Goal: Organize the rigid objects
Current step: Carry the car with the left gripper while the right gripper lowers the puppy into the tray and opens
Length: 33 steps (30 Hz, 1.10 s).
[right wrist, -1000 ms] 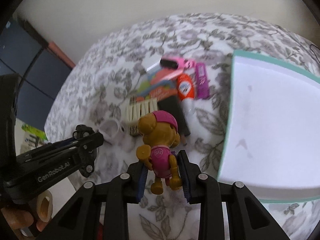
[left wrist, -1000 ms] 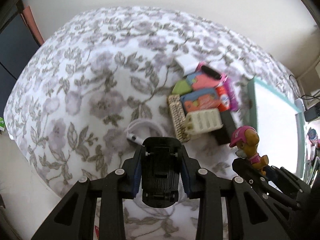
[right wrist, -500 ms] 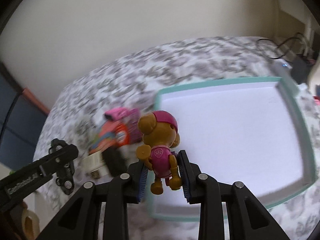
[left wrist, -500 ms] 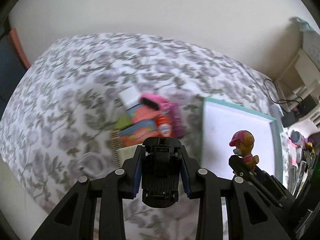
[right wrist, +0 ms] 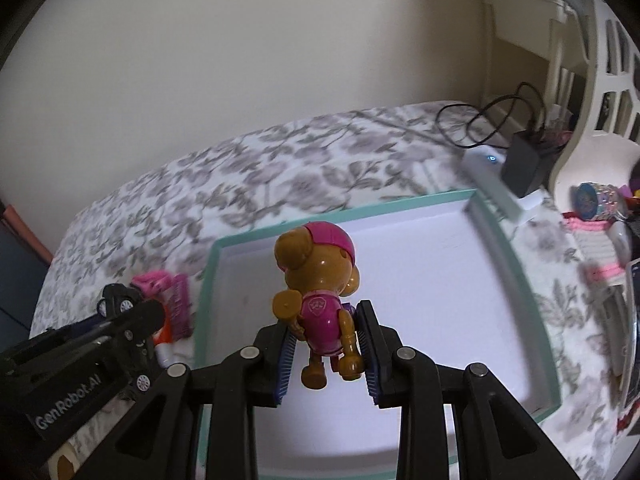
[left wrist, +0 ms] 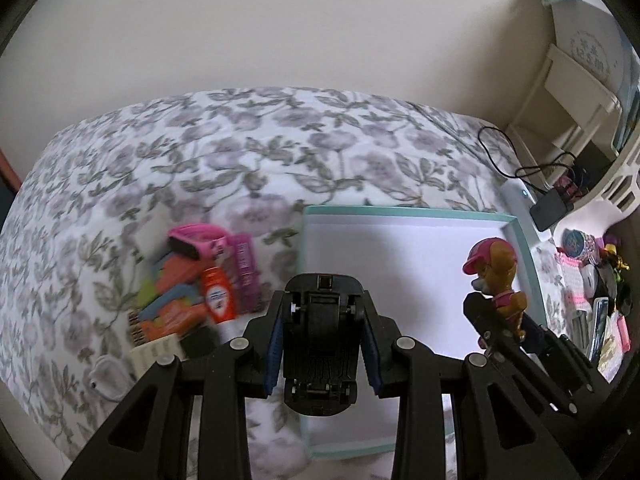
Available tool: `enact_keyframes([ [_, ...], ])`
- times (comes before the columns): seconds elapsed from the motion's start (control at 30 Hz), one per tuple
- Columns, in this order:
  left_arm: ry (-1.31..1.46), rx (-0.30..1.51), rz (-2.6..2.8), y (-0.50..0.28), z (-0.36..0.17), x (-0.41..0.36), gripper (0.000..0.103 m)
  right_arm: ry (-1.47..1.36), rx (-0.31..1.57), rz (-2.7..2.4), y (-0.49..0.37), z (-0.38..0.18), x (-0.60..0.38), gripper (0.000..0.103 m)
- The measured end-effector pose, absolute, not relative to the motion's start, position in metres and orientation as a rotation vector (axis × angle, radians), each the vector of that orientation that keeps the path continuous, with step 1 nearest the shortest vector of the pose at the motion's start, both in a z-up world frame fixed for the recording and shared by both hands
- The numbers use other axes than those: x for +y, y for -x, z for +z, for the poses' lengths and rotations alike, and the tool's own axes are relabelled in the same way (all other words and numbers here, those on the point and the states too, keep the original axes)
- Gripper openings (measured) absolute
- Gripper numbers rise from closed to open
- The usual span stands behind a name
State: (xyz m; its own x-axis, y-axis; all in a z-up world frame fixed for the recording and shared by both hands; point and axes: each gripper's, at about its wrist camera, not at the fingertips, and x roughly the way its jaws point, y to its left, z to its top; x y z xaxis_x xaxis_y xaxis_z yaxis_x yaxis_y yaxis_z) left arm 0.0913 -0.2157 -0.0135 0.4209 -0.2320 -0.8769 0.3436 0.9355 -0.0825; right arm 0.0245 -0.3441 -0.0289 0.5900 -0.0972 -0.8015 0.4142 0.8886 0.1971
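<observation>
My left gripper (left wrist: 322,346) is shut on a black toy car (left wrist: 322,332), underside up, held over the left front part of a white tray with a teal rim (left wrist: 404,213). My right gripper (right wrist: 328,352) is shut on a brown dog figure in pink cap and vest (right wrist: 318,280), held upright above the tray (right wrist: 516,256). The dog figure also shows in the left wrist view (left wrist: 494,276). The left gripper and car show at the left in the right wrist view (right wrist: 120,304). The tray's white floor shows nothing on it.
A pile of small items (left wrist: 200,280) lies on the flowered bedspread (left wrist: 280,152) left of the tray: pink and purple packs, an orange tube, a comb. A white cable coil (left wrist: 106,372) lies nearer. A charger and cables (left wrist: 548,208) and cluttered shelves stand at the right.
Both grippers have swung to the right, away from the pile and over the tray, each carrying its toy. The tray now fills the middle of both views.
</observation>
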Motion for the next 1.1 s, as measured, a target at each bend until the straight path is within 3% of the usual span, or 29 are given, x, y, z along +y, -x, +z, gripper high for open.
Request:
enact_keyframes([
  [0.5, -0.164, 1.137, -0.391, -0.101, -0.061, -0.259, 0.035, -0.41, 0.952, -0.397, -0.024, -0.06, -0.385, 0.032],
  [1.1, -0.194, 1.196, -0.373, -0.106, -0.09, -0.257, 0.035, -0.431, 1.052, -0.423, -0.024, -0.089, -0.394, 0.032],
])
